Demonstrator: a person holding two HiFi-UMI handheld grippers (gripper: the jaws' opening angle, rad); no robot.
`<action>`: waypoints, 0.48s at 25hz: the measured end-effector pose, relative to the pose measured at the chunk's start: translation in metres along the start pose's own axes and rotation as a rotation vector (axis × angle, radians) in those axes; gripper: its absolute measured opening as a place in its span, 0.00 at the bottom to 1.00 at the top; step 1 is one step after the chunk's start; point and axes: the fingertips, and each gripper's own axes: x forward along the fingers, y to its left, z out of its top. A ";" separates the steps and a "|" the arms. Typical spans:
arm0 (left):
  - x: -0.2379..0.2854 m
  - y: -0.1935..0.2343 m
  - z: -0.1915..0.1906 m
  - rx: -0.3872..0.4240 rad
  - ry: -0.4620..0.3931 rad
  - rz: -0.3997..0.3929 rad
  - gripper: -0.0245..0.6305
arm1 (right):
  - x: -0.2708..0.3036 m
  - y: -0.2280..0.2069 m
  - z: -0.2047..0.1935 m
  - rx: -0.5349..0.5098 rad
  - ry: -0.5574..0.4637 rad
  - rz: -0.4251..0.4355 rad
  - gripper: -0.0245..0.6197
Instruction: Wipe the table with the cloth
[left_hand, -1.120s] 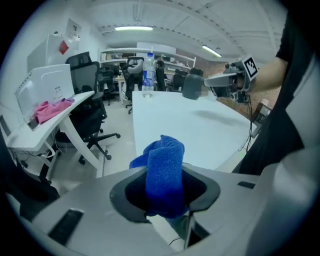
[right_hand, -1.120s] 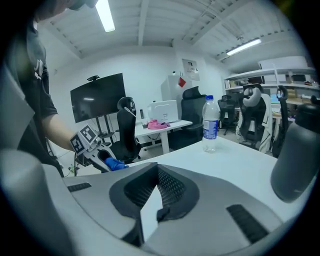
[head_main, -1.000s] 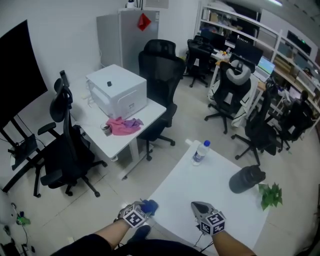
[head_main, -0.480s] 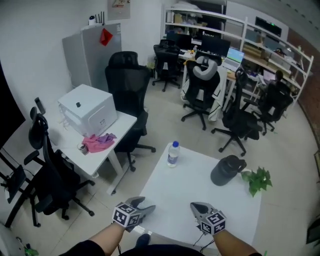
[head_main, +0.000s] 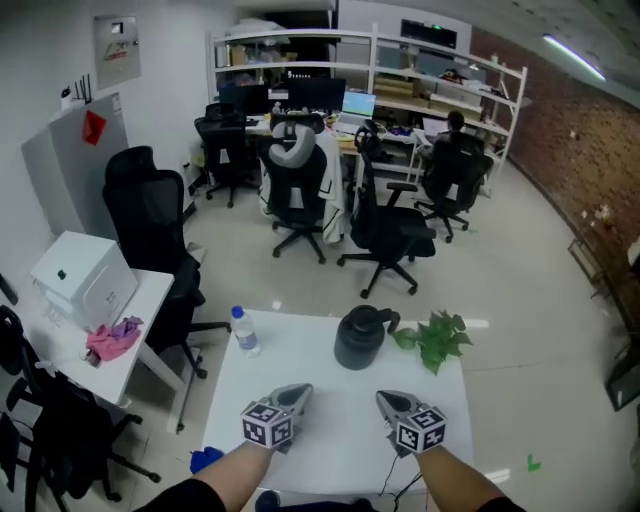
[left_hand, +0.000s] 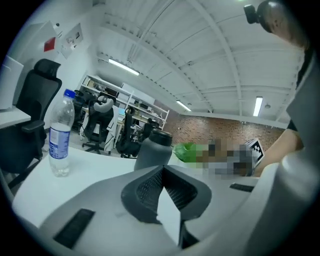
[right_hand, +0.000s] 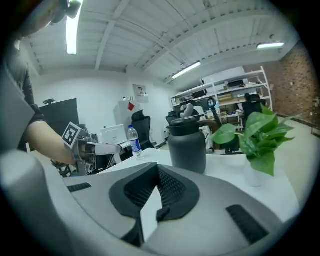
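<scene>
Both grippers hover side by side over the near edge of the white table. My left gripper is shut, its jaws meeting at the tip with nothing between them. My right gripper is also shut and empty. A crumpled blue cloth lies on the floor beside the table's near left corner, apart from both grippers. A pink cloth lies on the side desk at the left.
On the table stand a water bottle at the far left, a dark jug at the far middle and a small green plant to its right. A white box sits on the side desk. Office chairs stand beyond.
The view has swung round so the table sits square ahead. My left gripper moved from beside the table's corner to over it, and the blue cloth it carried now lies on the floor.
</scene>
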 end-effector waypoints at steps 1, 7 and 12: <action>0.012 -0.004 -0.003 -0.001 0.012 0.001 0.04 | -0.003 -0.009 0.001 0.011 -0.003 -0.015 0.05; 0.045 -0.036 -0.027 0.087 0.105 -0.026 0.04 | -0.011 -0.036 -0.010 0.047 0.016 -0.058 0.05; 0.048 -0.043 -0.027 0.087 0.114 -0.031 0.04 | -0.009 -0.036 -0.011 0.023 0.028 -0.057 0.05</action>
